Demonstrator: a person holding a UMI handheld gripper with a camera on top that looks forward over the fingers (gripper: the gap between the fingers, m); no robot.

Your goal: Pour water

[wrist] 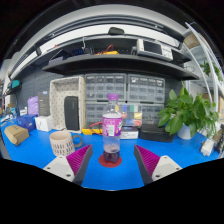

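From my remote station, I see the water bottle [112,128] standing upright on the blue desk [185,150], centred just ahead of the jaws. It is clear plastic with a pink cap and a pink-and-white label; its base sits level with the fingertips, between their lines but beyond the pads. The gripper [112,160] has its jaws spread wide, with a clear gap at each side of the bottle. The magenta pads [78,158] touch nothing, and nothing is held.

To the left of the bottle I note a small woven basket [62,143] on the desk, and behind it a tall white box with a perforated face [68,103]. Farther left lie a white cup [43,123] and a tan roll-shaped item [16,134] that I cannot identify. A green potted plant [190,112] stands to the right. Behind the bottle, a rack of small clear drawers [135,92] lines the wall under a dark shelf [110,55]. Small yellow items [90,130] beside the bottle are too small to make out.
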